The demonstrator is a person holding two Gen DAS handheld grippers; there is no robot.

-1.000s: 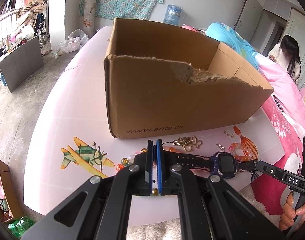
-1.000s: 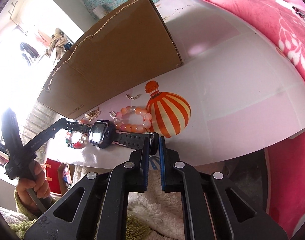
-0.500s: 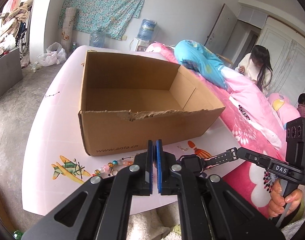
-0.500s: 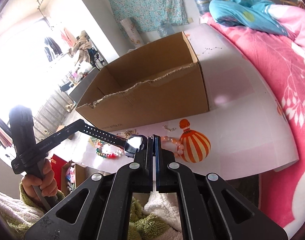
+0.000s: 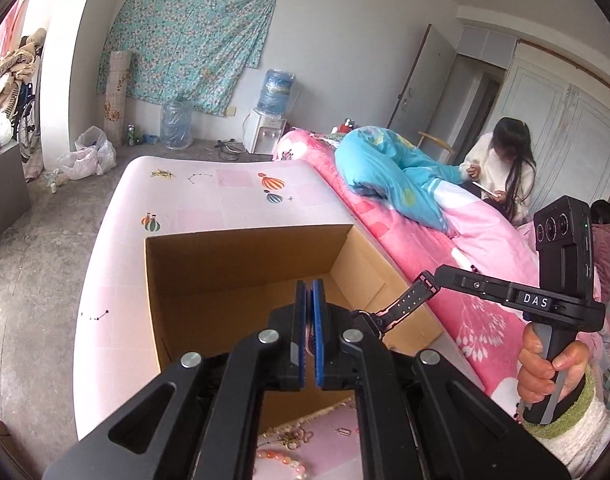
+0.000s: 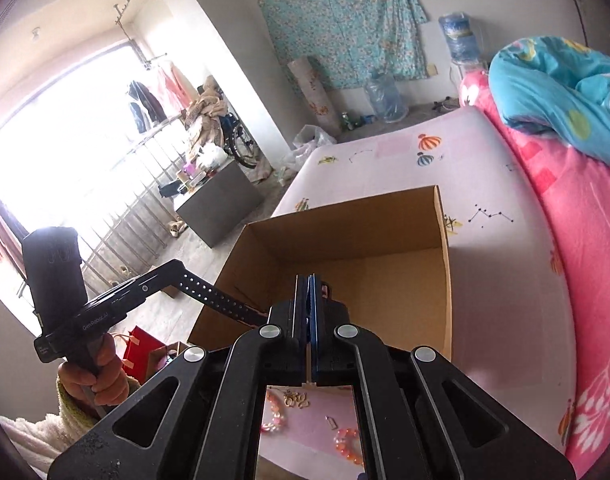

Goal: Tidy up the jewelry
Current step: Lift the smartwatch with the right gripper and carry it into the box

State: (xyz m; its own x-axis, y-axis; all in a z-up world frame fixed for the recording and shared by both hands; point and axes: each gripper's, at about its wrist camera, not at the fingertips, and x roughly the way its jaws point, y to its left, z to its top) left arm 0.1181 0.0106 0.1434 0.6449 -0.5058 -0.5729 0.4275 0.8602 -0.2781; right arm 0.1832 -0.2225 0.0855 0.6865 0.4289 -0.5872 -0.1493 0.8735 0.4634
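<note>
Left wrist view: left gripper (image 5: 310,300) and right gripper (image 5: 437,276) each pinch a strap end of the watch (image 5: 409,300), at lower centre above the open cardboard box (image 5: 241,264).

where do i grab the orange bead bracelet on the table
Pinch one side of the ring across the beads, coming straight down: the bracelet lies flat on the table as an open loop, so one finger fits inside, one outside. The right gripper is shut on the watch.
</note>
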